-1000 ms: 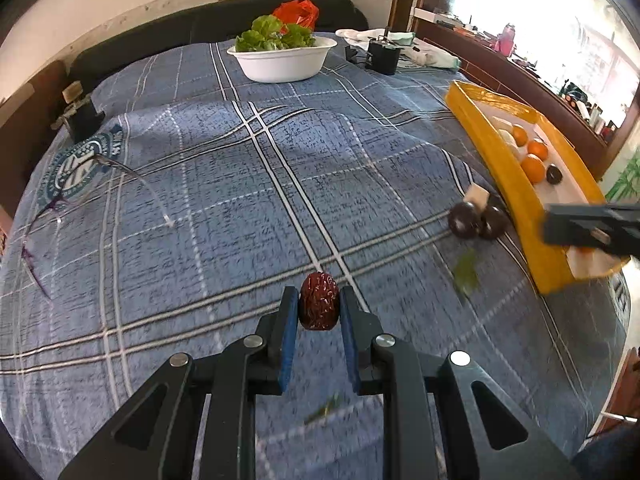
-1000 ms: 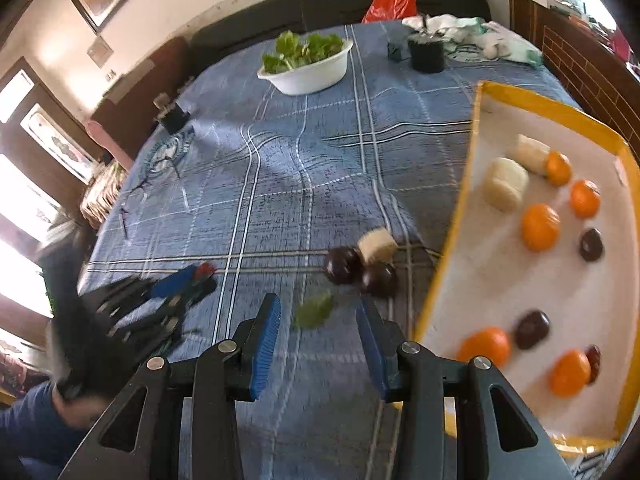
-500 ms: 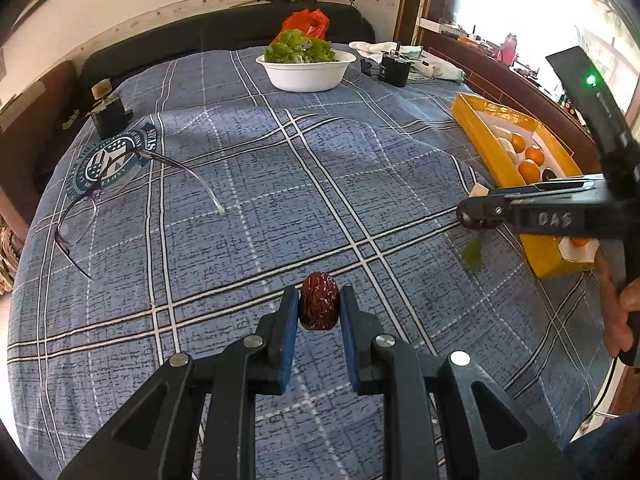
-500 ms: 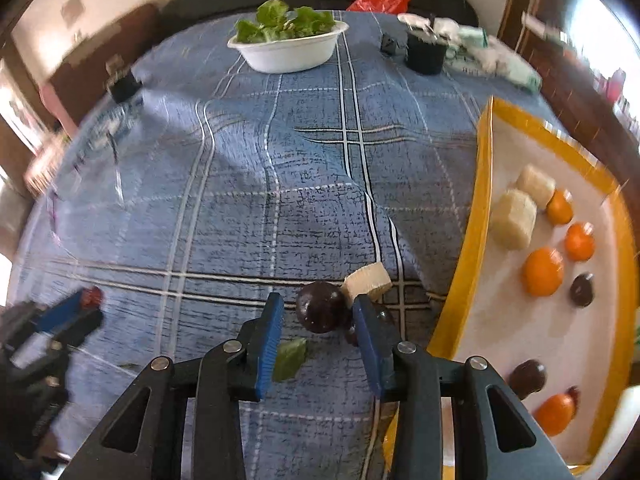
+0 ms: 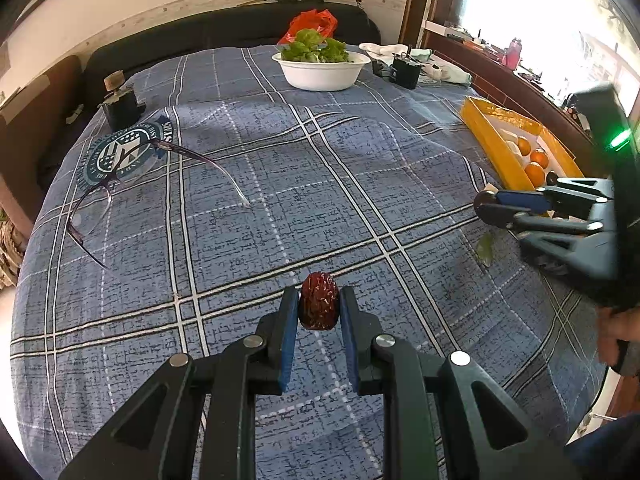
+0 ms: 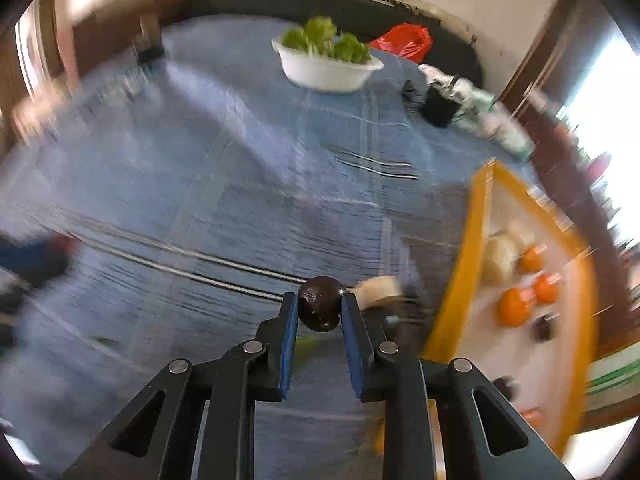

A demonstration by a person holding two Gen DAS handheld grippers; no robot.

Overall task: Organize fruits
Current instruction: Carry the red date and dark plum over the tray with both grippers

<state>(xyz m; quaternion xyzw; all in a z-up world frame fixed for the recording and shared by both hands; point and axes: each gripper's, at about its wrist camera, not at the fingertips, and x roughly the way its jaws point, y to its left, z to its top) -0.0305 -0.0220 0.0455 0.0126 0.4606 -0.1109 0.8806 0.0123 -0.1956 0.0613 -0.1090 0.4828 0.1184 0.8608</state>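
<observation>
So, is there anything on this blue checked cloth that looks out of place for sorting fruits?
Yes. A pair of eyeglasses lies open on the cloth at the left, which has nothing to do with fruit. A loose green leaf lies on the cloth near the yellow tray, and a pale fruit chunk sits outside that tray.

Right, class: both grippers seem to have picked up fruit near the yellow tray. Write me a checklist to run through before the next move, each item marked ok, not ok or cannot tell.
1. Left gripper shut on the red date: ok.
2. Right gripper shut on the dark round fruit: ok.
3. Dark round fruit lifted clear of the blue plaid cloth: cannot tell, the right wrist view is blurred.
4. Yellow tray has bare floor for more fruit: ok.
5. Banana piece beside the right gripper out of its way: cannot tell.
6. Glasses away from both grippers: ok.
</observation>
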